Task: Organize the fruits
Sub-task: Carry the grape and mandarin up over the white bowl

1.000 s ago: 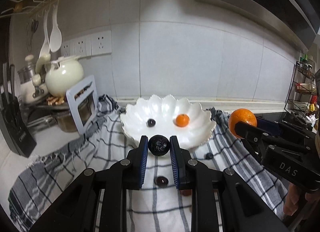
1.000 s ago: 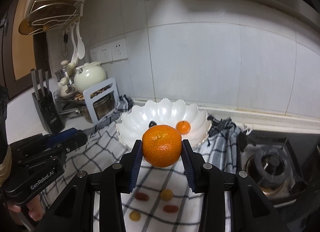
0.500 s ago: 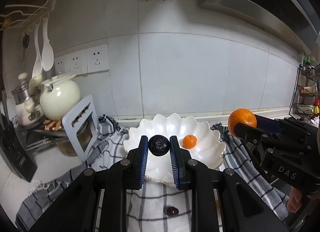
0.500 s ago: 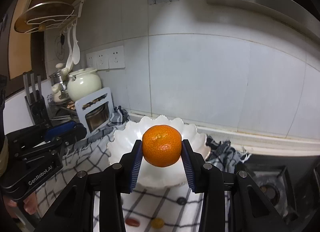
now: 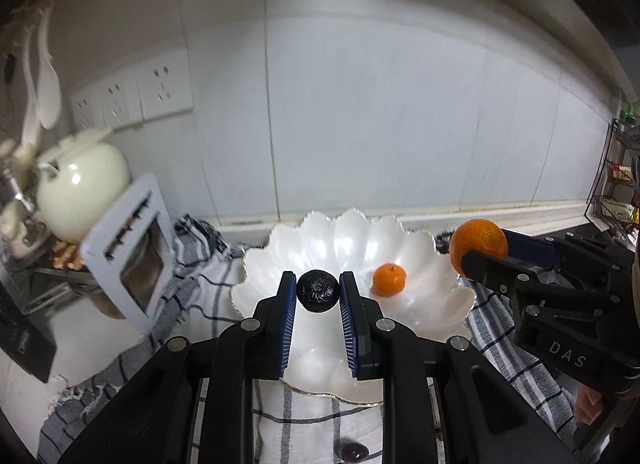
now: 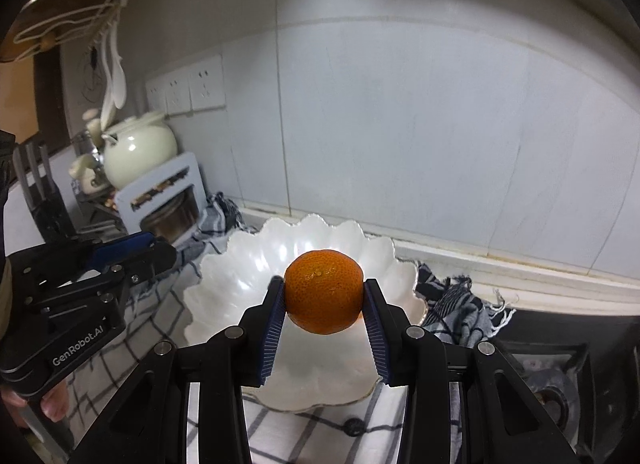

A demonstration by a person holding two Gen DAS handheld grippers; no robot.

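My left gripper is clamped on a dark wrinkled fruit, pinched between both blue pads right at the tips. In the left wrist view it sits in front of the white scalloped bowl. A small orange lies inside the bowl, at 2 o'clock from the dark fruit. My right gripper is clenched on a large orange, pads pressing both sides; the bowl shows behind and below it. The same large orange appears at 3 o'clock in the left wrist view, by the bowl's right rim. The bowl rests on a checked cloth. One dark berry lies loose on the cloth at 6 o'clock. A cream teapot stands at 9 o'clock.
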